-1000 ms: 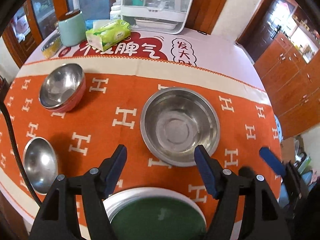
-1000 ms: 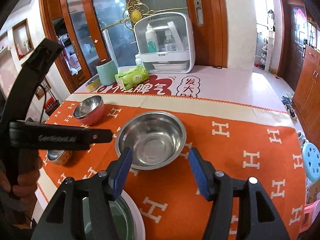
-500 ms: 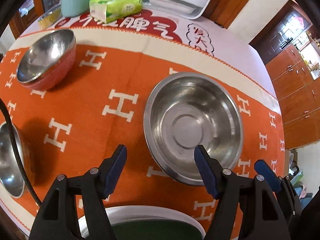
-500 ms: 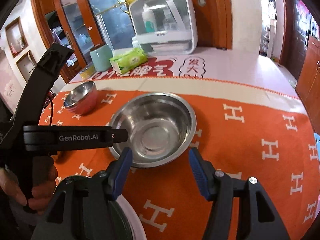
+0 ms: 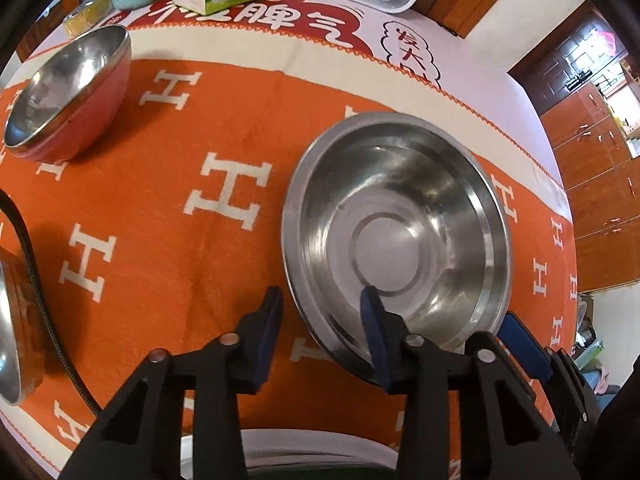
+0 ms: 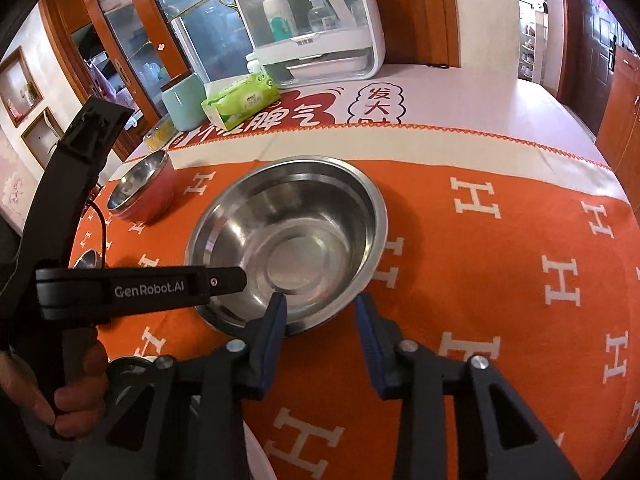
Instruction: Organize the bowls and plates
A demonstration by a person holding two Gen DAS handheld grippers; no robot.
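Grippers both dropped toward the big steel bowl (image 5: 396, 240) since a sec ago, & both jaws had just been closing. Left gripper (image 5: 320, 308) sat across the bowl's near-left rim: one finger inside, one outside on the orange cloth (image 5: 160, 184). Jaws about half shut, a gap showed, can't tell if the pads pinched the rim yet. Right gripper (image 6: 320, 312) sat at the bowl's near edge, left finger over the rim, right finger outside; also half shut, nothing clearly held. Looks like a two-hand lift was about to start.

Big bowl was in the middle of the table. Pink bowl (image 5: 68, 92) was far left, well apart. Small steel bowl (image 5: 10, 320) was at the left edge. White plate (image 5: 312, 440) lay just under the grippers, near edge, so little room there. Right side of the cloth was open.
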